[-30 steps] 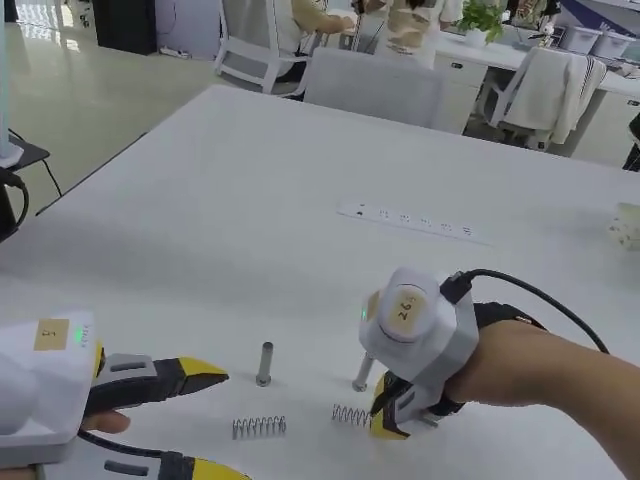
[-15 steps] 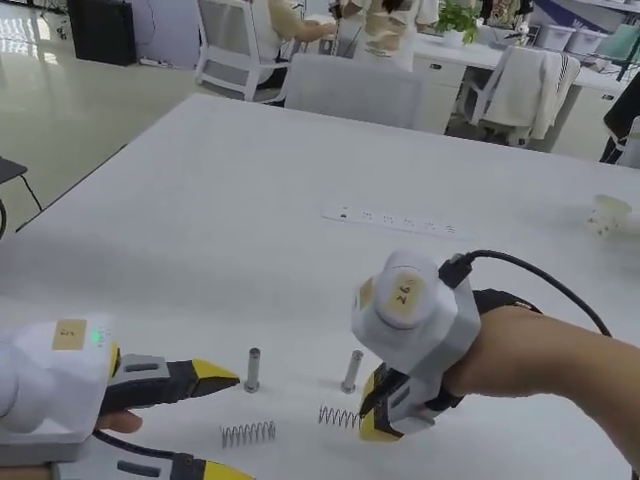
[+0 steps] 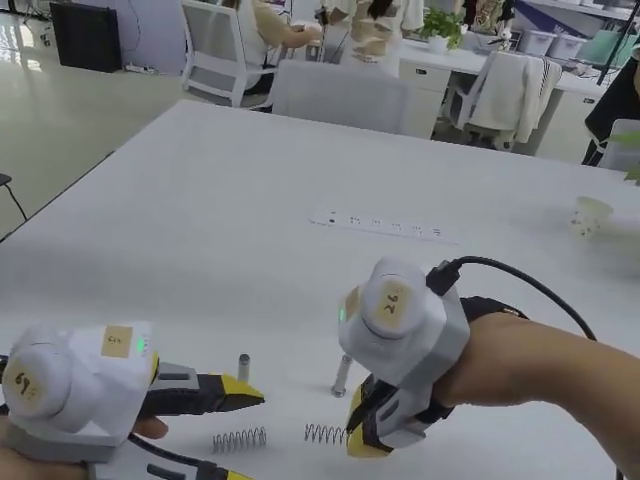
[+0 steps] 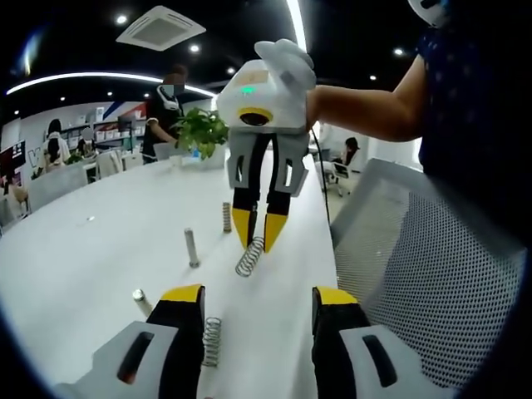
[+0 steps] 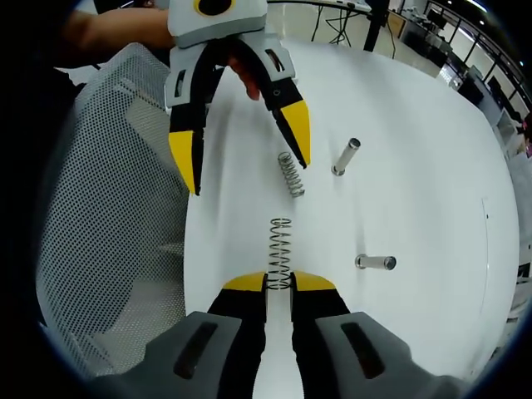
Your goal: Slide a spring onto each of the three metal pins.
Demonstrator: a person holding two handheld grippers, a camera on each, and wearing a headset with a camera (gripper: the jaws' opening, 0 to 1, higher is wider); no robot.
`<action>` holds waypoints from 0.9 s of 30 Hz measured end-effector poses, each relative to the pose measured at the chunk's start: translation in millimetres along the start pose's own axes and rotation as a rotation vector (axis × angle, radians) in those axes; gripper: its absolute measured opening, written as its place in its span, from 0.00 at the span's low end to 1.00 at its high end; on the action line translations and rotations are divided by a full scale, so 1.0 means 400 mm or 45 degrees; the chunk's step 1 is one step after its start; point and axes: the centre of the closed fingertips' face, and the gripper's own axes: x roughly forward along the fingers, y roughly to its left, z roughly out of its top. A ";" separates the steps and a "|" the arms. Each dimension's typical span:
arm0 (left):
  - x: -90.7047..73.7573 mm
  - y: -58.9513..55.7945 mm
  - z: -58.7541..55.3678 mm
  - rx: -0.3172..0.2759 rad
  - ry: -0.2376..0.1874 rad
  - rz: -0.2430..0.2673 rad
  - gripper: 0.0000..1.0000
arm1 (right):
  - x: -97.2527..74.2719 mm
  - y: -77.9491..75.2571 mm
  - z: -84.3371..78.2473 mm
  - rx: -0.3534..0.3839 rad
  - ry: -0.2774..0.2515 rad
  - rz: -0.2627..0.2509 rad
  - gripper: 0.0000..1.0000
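right claw (image 5: 280, 284) is pinching the near end of a spring (image 5: 280, 241) lying on the surface (image 5: 432, 150), probably light and squishy so I'd hold just the end coils gently, left claw (image 5: 243, 162) spread wide beyond, upright pins (image 5: 376, 263) alongside

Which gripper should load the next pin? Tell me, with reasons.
Right gripper: its jaws are shut on a coiled metal spring, beside a short metal pin. Left gripper is open, holding nothing.

Bright, even office light; ceiling strip (image 4: 293, 21) flares at the left gripper view's top, white table (image 3: 250, 200) shows soft shadows, fisheye edges bend
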 end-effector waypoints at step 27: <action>0.055 -0.004 -0.019 0.047 0.024 -0.066 0.25 | 0.016 0.023 0.031 -0.054 -0.002 0.032 0.08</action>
